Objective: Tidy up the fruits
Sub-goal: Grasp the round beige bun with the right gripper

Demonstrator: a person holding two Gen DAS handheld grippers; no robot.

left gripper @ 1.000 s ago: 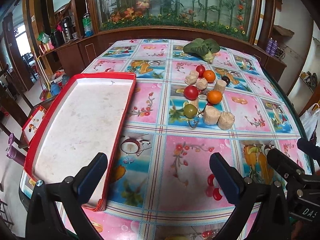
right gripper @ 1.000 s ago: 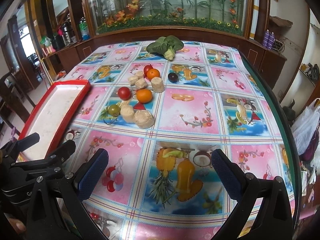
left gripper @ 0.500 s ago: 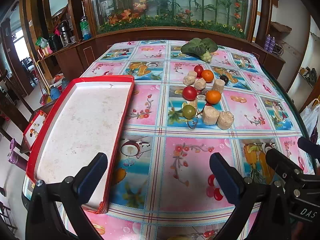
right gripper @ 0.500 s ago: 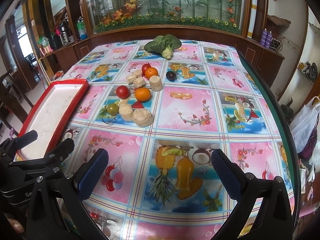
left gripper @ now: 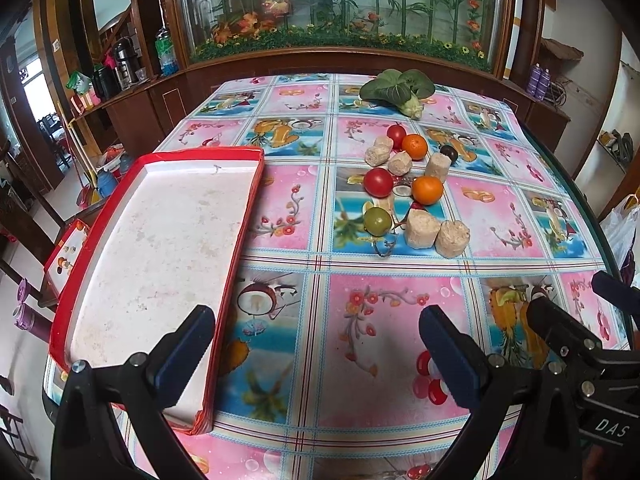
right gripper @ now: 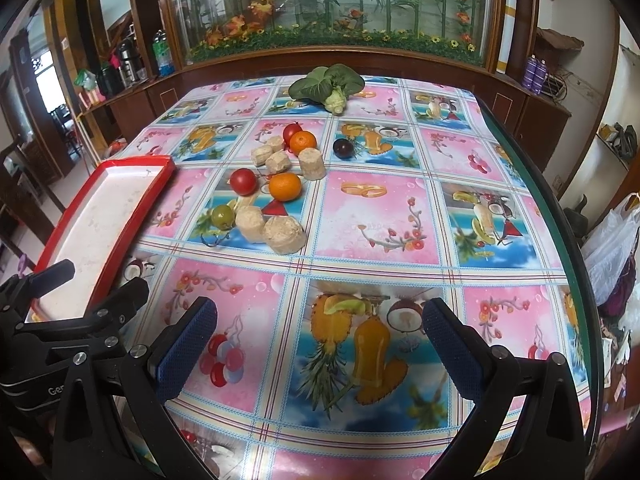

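Note:
A cluster of fruit lies mid-table: two oranges (left gripper: 427, 189) (left gripper: 414, 146), two red tomatoes (left gripper: 378, 182) (left gripper: 396, 134), a green tomato (left gripper: 377, 221) and a dark plum (left gripper: 449, 153), mixed with several beige cylinder chunks (left gripper: 422, 229). A red-rimmed white tray (left gripper: 160, 240) lies at the left, empty. My left gripper (left gripper: 316, 356) is open and empty above the near table, its left finger over the tray's corner. My right gripper (right gripper: 316, 348) is open and empty, near the front edge. The same nearer orange (right gripper: 284, 186) and tray (right gripper: 100, 224) show in the right wrist view.
A leafy green vegetable (left gripper: 398, 88) lies at the table's far end. A wooden cabinet with a glass plant display (left gripper: 332, 12) stands behind the table. The table's right edge (right gripper: 560, 216) drops off beside white bags (right gripper: 612, 248).
Both grippers have drifted slightly forward and the view has shifted a little. Both stay open and empty. Nothing on the table has moved.

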